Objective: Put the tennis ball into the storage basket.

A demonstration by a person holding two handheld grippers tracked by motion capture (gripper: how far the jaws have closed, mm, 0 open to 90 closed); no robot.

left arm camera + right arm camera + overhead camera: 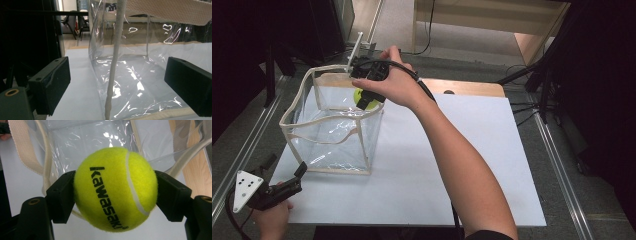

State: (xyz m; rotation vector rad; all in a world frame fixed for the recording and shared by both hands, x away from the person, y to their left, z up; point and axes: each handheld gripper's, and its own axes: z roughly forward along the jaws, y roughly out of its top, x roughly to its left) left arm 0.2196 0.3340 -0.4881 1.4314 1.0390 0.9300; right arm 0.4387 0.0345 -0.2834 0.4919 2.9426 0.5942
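Observation:
A clear plastic bag (334, 135) with cream fabric trim stands open on the white table sheet (452, 170). My right gripper (368, 100) is over the bag's far right corner, shut on a yellow-green tennis ball (365, 98). In the right gripper view the ball (116, 188), printed "kawasaki", sits squeezed between both jaws above the bag's opening (92, 137). My left gripper (301, 172) rests open near the table's front left edge, pointing at the bag's near left corner. In the left gripper view the bag's cream corner seam (113, 75) stands between the open jaws.
A wooden board (462, 87) lies under the sheet's far edge. Metal rails (562, 175) run along both sides of the table. Dark stands and cables (537, 80) crowd the far right. A wide stretch of white sheet lies to the right of the bag.

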